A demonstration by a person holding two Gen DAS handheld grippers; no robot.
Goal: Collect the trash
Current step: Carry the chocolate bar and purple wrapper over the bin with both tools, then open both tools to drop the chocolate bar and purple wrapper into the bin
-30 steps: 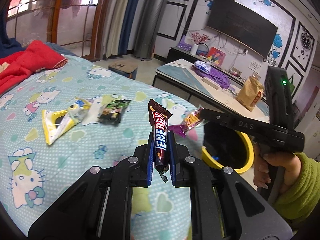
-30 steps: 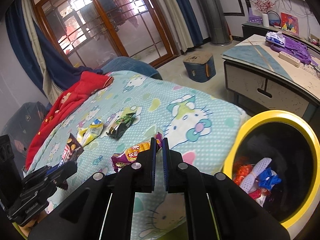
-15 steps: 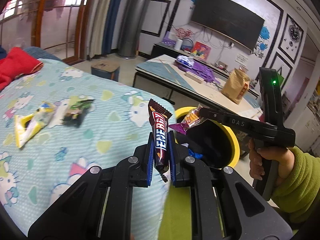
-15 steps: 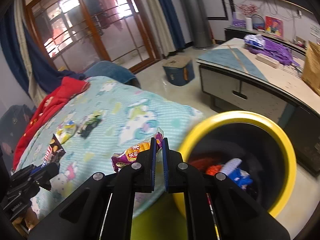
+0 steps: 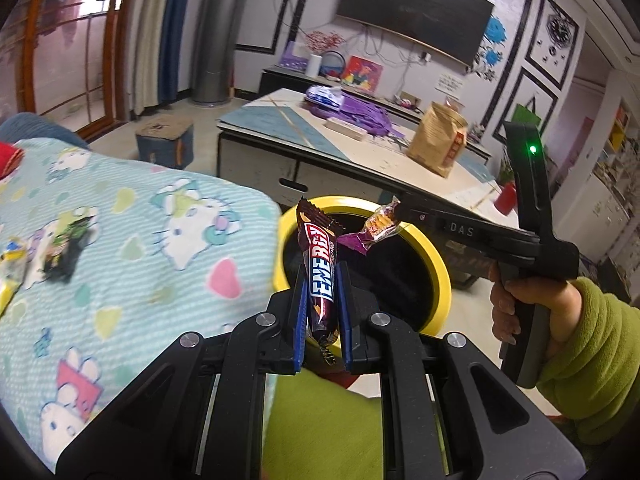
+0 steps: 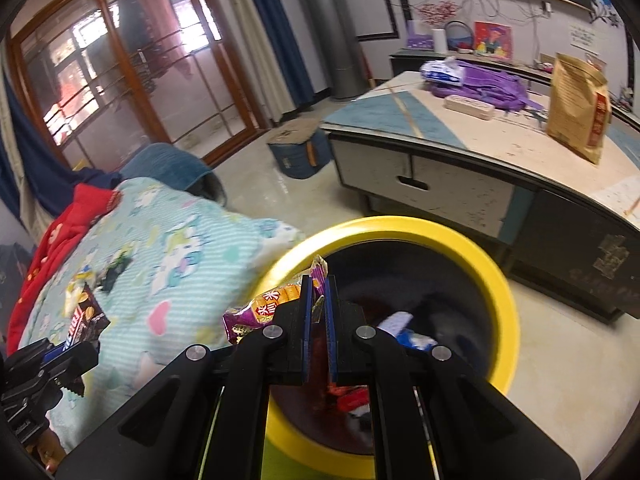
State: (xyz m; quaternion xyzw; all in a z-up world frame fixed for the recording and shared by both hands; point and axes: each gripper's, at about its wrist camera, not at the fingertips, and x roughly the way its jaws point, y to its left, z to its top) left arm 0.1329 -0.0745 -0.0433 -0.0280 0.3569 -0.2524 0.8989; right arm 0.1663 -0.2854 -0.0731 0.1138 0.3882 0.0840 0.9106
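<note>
Left wrist view: left gripper (image 5: 323, 312) jaws clamped on upright brown ENERGY bar wrapper (image 5: 319, 268). Beyond, right gripper (image 5: 400, 210) jaws pinch purple-orange snack packet (image 5: 374, 228) over yellow-rimmed bin (image 5: 434, 258) beside bed (image 5: 132, 216) corner.

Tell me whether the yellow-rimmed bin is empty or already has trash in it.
Not empty. The right wrist view looks down into the yellow-rimmed bin and shows red, blue and white wrappers lying at its dark bottom; how full it is cannot be told.
</note>
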